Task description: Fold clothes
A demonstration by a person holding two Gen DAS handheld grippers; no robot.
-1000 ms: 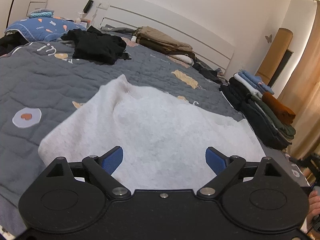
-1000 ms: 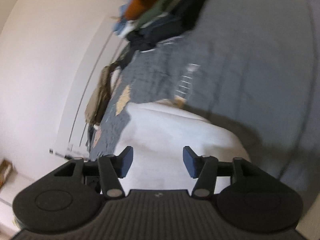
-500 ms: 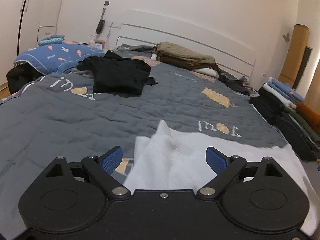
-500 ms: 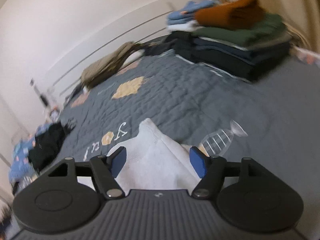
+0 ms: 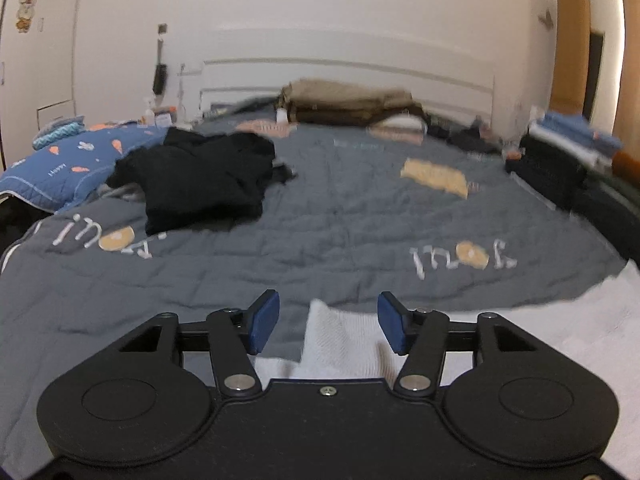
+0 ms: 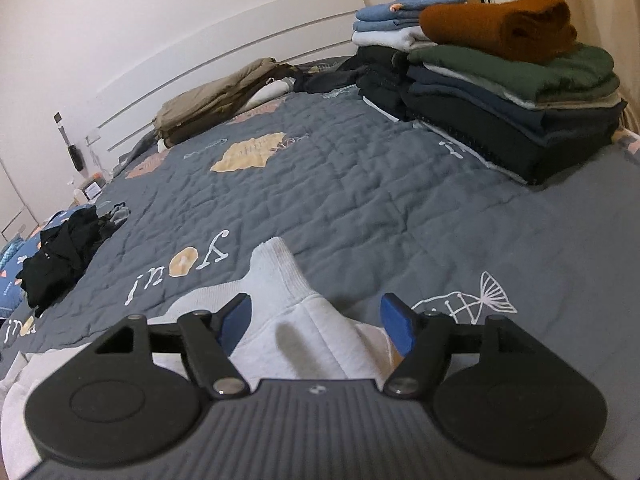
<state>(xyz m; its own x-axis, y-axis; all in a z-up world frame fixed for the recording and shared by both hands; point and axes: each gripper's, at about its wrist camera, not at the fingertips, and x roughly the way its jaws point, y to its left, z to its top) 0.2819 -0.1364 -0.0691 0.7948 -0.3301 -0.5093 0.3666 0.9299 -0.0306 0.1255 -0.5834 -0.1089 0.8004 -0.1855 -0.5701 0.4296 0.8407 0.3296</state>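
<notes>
White ribbed-cuff sweatshirt [image 6: 304, 320] lies rumpled on my grey quilt [image 6: 360, 184]. Left gripper [image 5: 328, 322] closing around a raised corner, pads not yet touching; right gripper [image 6: 316, 320] apart, straddling the cuff.

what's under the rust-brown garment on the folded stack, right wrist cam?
The rust-brown garment lies on a dark green garment, with pale, navy and black folded layers below. Their count and what lies behind the stack are hidden.

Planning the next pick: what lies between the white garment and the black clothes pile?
Only bare grey quilt between white garment and black pile, per the left wrist view.
</notes>
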